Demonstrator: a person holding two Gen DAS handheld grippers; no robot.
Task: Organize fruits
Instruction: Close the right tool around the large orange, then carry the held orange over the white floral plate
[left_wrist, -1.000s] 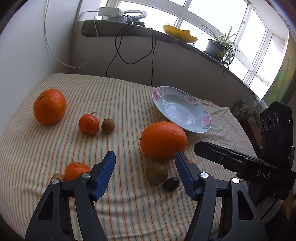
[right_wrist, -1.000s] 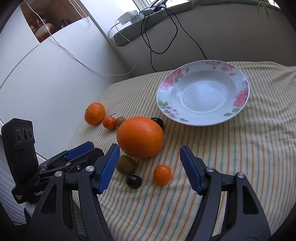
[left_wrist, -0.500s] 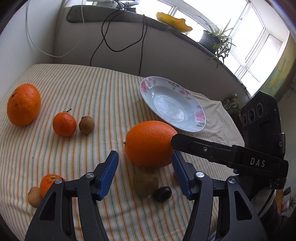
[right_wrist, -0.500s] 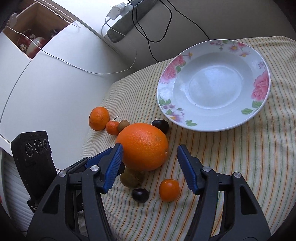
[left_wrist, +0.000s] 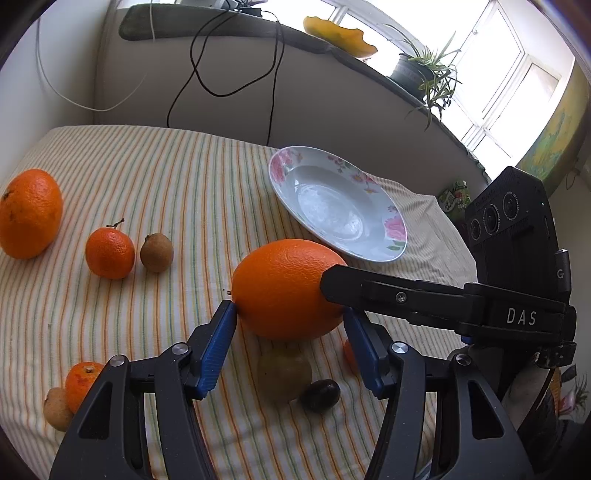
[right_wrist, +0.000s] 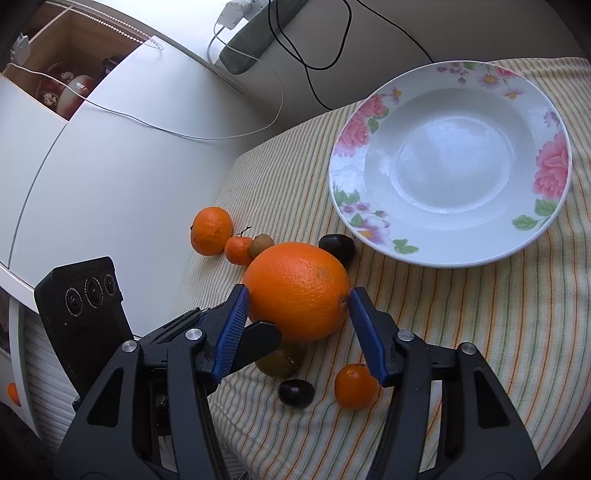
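Observation:
A large orange (left_wrist: 284, 288) (right_wrist: 299, 291) sits on the striped cloth in front of a flowered white plate (left_wrist: 395, 229) (right_wrist: 354, 147). My right gripper (right_wrist: 297, 302) has both blue pads pressed on the orange's sides, and one of its black fingers (left_wrist: 369, 291) crosses the orange in the left wrist view. My left gripper (left_wrist: 290, 321) straddles the same orange from the other side, jaws wide and pads at its edges. A kiwi (left_wrist: 283, 374) (right_wrist: 280, 363) and a dark plum (left_wrist: 320, 395) (right_wrist: 295, 393) lie just under the orange.
Further left lie a second big orange (left_wrist: 29, 214), a mandarin (left_wrist: 110, 253) and a small brown fruit (left_wrist: 156, 248). Another mandarin (left_wrist: 79, 384) is near the cloth's front edge. A tiny orange fruit (right_wrist: 354, 386) and another dark plum (right_wrist: 337, 249) flank the orange. Cables hang behind.
Both grippers have moved forward until the large orange is between their fingers. The right gripper's fingers have narrowed onto it.

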